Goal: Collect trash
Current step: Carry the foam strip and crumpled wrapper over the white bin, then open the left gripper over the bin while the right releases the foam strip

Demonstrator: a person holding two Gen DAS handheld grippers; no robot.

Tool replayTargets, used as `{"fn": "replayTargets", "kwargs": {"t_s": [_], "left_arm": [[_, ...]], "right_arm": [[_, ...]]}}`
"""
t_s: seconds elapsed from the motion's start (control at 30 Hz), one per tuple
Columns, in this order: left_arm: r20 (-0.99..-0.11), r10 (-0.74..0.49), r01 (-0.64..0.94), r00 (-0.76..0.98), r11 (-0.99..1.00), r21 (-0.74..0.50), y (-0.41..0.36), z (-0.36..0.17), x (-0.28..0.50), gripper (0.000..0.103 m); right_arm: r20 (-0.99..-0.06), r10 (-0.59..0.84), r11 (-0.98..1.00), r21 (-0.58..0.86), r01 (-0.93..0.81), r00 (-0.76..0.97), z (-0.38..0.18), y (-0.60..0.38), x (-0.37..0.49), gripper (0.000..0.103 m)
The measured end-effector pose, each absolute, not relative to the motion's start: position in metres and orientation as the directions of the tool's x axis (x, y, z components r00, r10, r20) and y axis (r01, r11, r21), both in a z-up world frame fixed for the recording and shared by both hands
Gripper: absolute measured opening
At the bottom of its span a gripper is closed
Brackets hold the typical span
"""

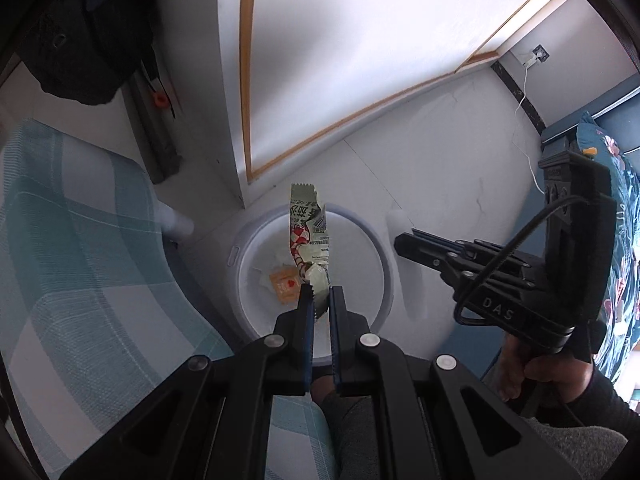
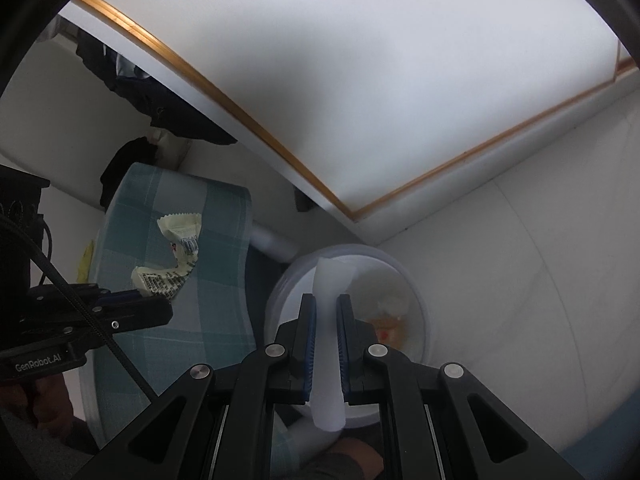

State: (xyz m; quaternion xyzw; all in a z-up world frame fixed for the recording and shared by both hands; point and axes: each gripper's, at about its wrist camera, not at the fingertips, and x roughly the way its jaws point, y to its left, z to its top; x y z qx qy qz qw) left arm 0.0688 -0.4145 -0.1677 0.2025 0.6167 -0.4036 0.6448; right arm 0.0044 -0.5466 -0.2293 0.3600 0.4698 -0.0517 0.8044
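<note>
Crinkled foil snack wrapper (image 1: pixel 310 236) pinched in the left gripper (image 1: pixel 320 300), dangling lengthwise straight over the white bin (image 1: pixel 384 256)! Right gripper (image 2: pixel 327 312) clamps a white tube (image 2: pixel 328 360), equally near the rim.

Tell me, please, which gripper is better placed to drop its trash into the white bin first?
Probably the left gripper: its snack wrapper hangs above the white bin opening. The right gripper holds a white tube near the rim, also close.
</note>
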Motion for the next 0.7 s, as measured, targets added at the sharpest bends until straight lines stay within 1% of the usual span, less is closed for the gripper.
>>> {"fn": "replayTargets", "kwargs": {"t_s": [0.27, 0.3, 0.33, 0.4, 0.57, 0.63, 0.7], "left_arm": [[-0.972, -0.141, 0.755, -0.185, 0.613, -0.233, -0.435, -0.198, 0.058, 0.003], [-0.972, -0.127, 0.748, -0.199, 0.621, -0.234, -0.436, -0.203, 0.058, 0.003], [-0.972, -0.114, 0.743, -0.208, 0.628, -0.233, -0.437, -0.205, 0.058, 0.003], [-0.973, -0.068, 0.732, -0.22, 0.648, -0.211, -0.439, -0.215, 0.061, 0.003], [-0.961, -0.025, 0.716, -0.275, 0.662, -0.222, -0.443, -0.228, 0.067, 0.004], [-0.959, 0.002, 0.726, -0.285, 0.653, -0.214, -0.447, -0.234, 0.065, 0.004], [-0.958, 0.021, 0.727, -0.288, 0.656, -0.204, -0.447, -0.238, 0.066, 0.004]], "right_arm": [[-0.791, 0.322, 0.649, 0.585, 0.487, 0.52, -0.288, -0.551, 0.002, 0.01], [-0.786, 0.339, 0.638, 0.596, 0.487, 0.518, -0.293, -0.552, 0.003, 0.011], [-0.784, 0.348, 0.626, 0.603, 0.495, 0.514, -0.299, -0.552, 0.003, 0.014], [-0.782, 0.355, 0.611, 0.609, 0.506, 0.513, -0.305, -0.552, 0.003, 0.017], [-0.779, 0.383, 0.596, 0.619, 0.511, 0.497, -0.319, -0.553, 0.003, 0.022], [-0.801, 0.371, 0.61, 0.592, 0.528, 0.469, -0.323, -0.551, 0.003, 0.022], [-0.801, 0.376, 0.614, 0.591, 0.523, 0.465, -0.324, -0.55, 0.002, 0.022]]}}
